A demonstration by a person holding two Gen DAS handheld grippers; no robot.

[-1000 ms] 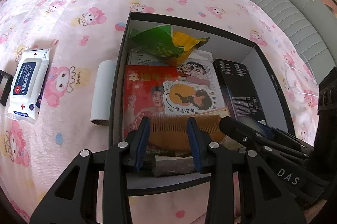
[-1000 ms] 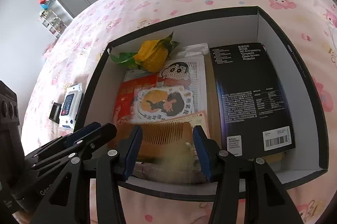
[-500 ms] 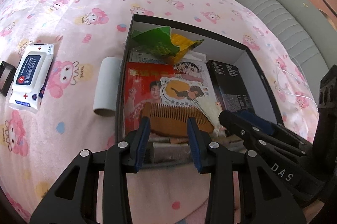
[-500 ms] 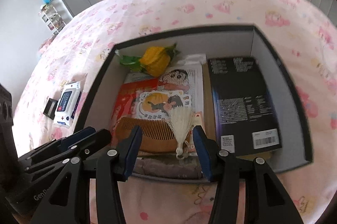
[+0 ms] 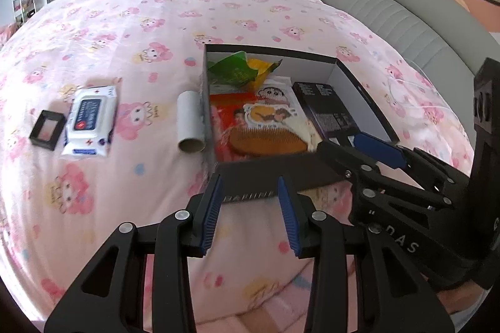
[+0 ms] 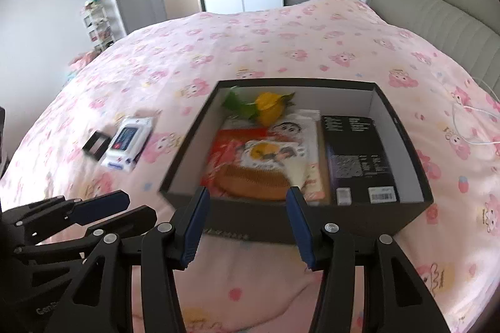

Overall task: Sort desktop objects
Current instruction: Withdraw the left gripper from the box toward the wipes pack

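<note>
Both grippers hang over a pink cartoon-print bedspread (image 5: 131, 58), just short of an open black box (image 6: 415, 164).

The left gripper (image 5: 250, 208) and the right gripper (image 6: 247, 226) each show blue-padded jaws parted to a middling gap with nothing between them. Inside the box lie a wooden comb (image 6: 253, 179) on a red booklet (image 5: 225, 114), a cartoon sticker card (image 6: 272, 150), a green and yellow snack bag (image 5: 240, 70) at the far wall, and a black product carton (image 6: 359, 158) along the right side. Outside, touching the box's left wall, rests a cardboard tube (image 5: 190, 122); farther left lie a wet-wipes pack (image 5: 90, 120) and, just beside it, a small black frame (image 5: 47, 129).
</note>
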